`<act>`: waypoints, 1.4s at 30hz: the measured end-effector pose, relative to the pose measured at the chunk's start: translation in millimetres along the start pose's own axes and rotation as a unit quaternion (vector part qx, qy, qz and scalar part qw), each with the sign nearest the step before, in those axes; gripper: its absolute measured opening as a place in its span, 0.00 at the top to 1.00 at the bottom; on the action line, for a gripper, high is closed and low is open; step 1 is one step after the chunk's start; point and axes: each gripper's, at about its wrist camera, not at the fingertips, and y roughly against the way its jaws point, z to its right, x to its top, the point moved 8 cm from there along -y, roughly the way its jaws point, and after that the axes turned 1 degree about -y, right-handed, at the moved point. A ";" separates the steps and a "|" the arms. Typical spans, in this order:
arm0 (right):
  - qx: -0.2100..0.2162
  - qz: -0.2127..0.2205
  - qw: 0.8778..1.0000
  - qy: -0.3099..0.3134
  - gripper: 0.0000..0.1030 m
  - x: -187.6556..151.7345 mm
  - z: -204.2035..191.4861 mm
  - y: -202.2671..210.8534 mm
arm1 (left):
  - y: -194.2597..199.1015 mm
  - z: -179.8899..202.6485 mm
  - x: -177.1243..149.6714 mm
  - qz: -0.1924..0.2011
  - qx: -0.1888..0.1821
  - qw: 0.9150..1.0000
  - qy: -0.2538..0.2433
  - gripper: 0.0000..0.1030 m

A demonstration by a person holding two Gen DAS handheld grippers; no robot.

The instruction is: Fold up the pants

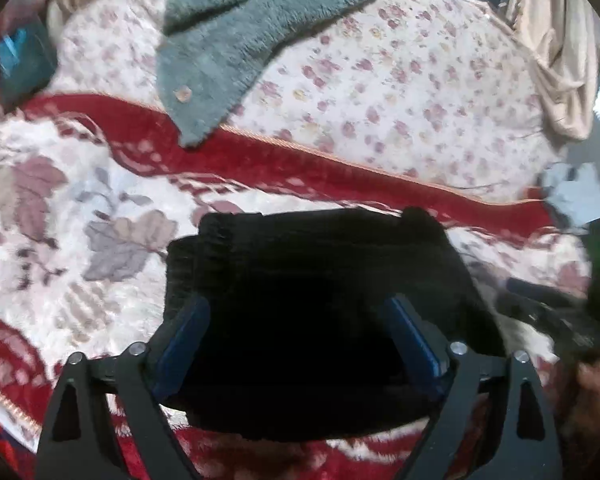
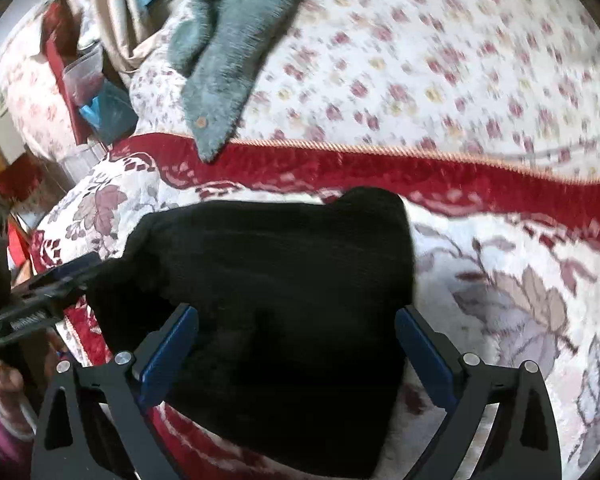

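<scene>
The black pants [image 1: 312, 280] lie folded into a compact dark bundle on a red and white patterned blanket [image 1: 60, 220]. In the left wrist view my left gripper [image 1: 300, 320] hangs over the bundle's near part, its blue pads [image 1: 188, 332] spread wide and pressing on nothing. In the right wrist view the same pants [image 2: 268, 280] fill the middle. My right gripper [image 2: 298, 320] stands open above them, blue pads [image 2: 424, 344] far apart. The left gripper [image 2: 48, 292] shows at the pants' left edge. The right gripper [image 1: 560, 312] shows at the right rim of the left wrist view.
A grey fluffy blanket [image 1: 228, 40] drapes over a floral bedsheet [image 1: 400, 80] behind the red border. A beige curtain [image 1: 560, 60] hangs at the far right. A teal bag [image 2: 108, 112] and a plastic tub [image 2: 84, 72] sit beside the bed. A hand [image 1: 592, 380] holds the right gripper.
</scene>
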 end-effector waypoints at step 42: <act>0.349 0.015 0.933 -0.086 0.72 36.9 -12.0 15.6 | -52.5 10.9 19.9 -0.130 -0.195 0.969 0.074 0.64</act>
